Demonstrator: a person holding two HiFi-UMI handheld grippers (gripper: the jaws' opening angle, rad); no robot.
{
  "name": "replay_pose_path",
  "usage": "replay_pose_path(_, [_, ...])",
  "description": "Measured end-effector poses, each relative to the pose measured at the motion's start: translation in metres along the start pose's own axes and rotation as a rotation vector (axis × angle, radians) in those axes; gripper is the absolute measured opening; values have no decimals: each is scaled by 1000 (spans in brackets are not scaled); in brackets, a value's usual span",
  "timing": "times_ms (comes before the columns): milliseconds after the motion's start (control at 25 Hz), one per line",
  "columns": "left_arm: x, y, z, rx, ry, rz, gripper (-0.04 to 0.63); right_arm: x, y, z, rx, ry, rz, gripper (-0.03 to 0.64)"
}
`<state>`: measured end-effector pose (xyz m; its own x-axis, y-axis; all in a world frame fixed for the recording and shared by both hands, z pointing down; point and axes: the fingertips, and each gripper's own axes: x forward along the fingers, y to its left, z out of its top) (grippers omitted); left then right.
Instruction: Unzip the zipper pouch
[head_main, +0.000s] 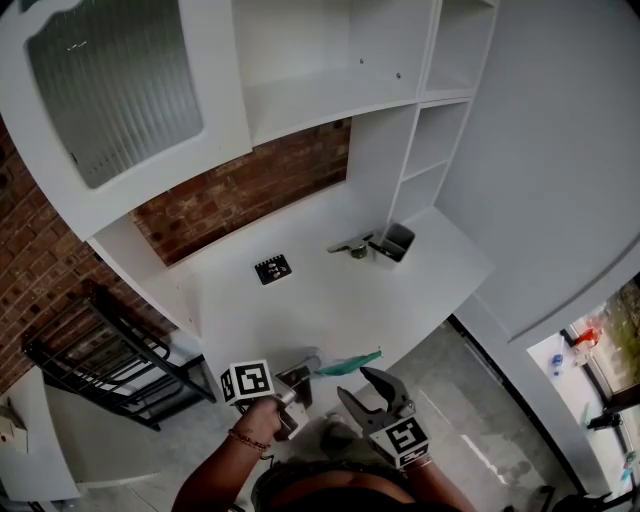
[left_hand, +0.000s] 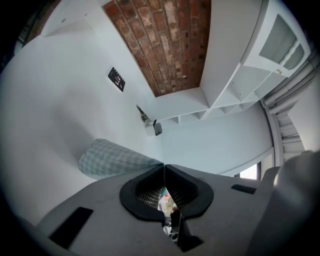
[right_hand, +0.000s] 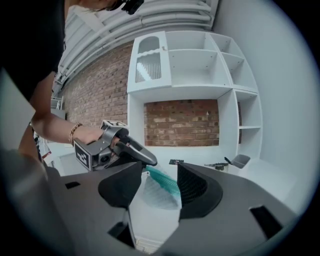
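Pinching one end of the zipper pouch, the left gripper has its jaws pressed together on the fabric. This holds the pouch in the air just off the near edge of the desk, probably so that the other tool can get at the slider. The right gripper faces it with jaws apart. The pouch's free end sits in the gap and neither pad visibly presses on it (the zipper pull itself is too small to pick out). The pouch's long axis runs roughly level from the left gripper's jaws towards the right gripper. Its free end points to the person's right, and its teal edge is uppermost in the right gripper view. Anchoring one end like this should, I judge, give tension along the zipper line.
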<state>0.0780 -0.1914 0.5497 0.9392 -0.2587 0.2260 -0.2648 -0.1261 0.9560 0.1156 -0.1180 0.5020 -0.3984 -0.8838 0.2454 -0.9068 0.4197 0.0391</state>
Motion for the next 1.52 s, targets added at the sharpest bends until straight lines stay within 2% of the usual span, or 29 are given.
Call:
replay_pose_path(120, [8, -9, -1, -39, -40, -9, 12, 8, 7, -13, -62, 98, -70, 178])
replay_pose_path(200, [12, -17, -3, -75, -62, -25, 12, 11, 11, -17, -90, 137, -96, 172])
replay_pose_path(320, [18, -28, -4, -127, -99, -51, 12, 14, 4, -18, -97, 126, -171, 169])
replay_pose_path(440, [23, -34, -5, -192, -143, -65, 12, 12, -9, -9, -153, 96, -267, 169])
replay_pose_path(560, [26, -37, -6, -198, -172, -44, 12, 10, -11, -4, -205, 86, -303, 160])
replay_pose_path(640, [26, -39, -5, -192, -185, -45, 12, 9, -12, -3, -185, 66, -297, 145])
replay_pose_path(720, [27, -45, -5, -190, -179, -69, 12, 8, -13, -3, -61, 18, -244, 140])
replay_pose_path(880, [28, -55, -6, -73, -145, -76, 12, 8, -14, -6, 398, -65, -47, 137])
replay_pose_path(920, [27, -56, -6, -47, -137, -73, 12, 9, -14, -6, 478, -68, -11, 134])
replay_pose_path(1120, [24, -61, -7, 41, -115, -70, 12, 16, -3, 0, 747, -56, 136, 129])
replay_pose_path(1320, [23, -62, -12, 118, -75, -54, 12, 15, -6, -5, 918, -77, 267, 136])
replay_pose_path(1440, [22, -58, -16, 133, -62, -45, 12, 18, -10, -4, 1061, -96, 308, 144])
replay_pose_path(1520, [23, -58, -18, 133, -59, -45, 12, 21, -8, -6, 1066, -77, 304, 143])
